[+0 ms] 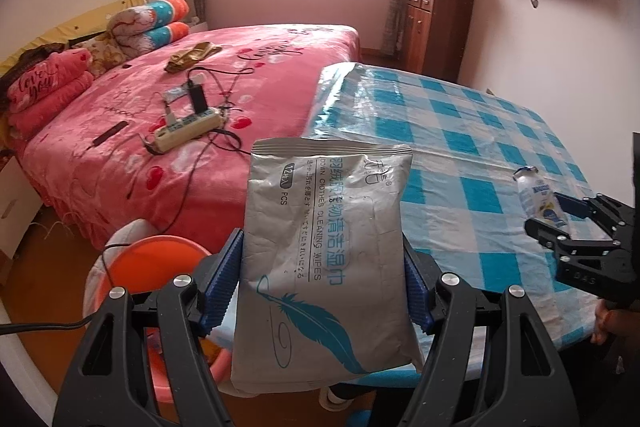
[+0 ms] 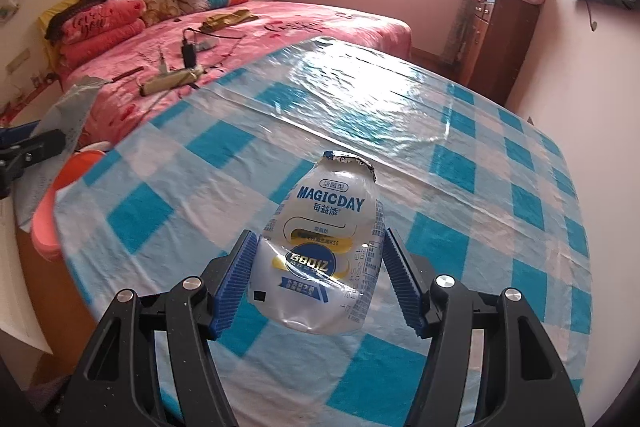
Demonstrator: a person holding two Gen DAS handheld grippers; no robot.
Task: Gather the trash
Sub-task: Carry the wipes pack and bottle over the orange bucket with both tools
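We hold the left gripper (image 1: 322, 287) tilted downward, off the left edge of the bench (image 1: 460, 131), above an orange bin (image 1: 160, 259) on the floor. Its jaws are about half spread and pinch a grey wipes pack (image 1: 320, 259) by its two long sides; the blue pads (image 1: 224, 283) press into the wrapper. The pack stands upright between the jaws, its sealed top end pointing away from us toward the pink bed (image 1: 200, 95), where a power strip (image 1: 186, 131) lies with its cables.

To the right, we hold the right gripper (image 2: 318, 279) over the checked cloth of the bench, also angled down. Its jaws are partly spread and clamp a crushed clear bottle (image 2: 320, 247) at its lower body. The bottle sits between the pads (image 2: 236, 279), lifted clear of the cloth, its torn foil mouth pointing up and away from us.
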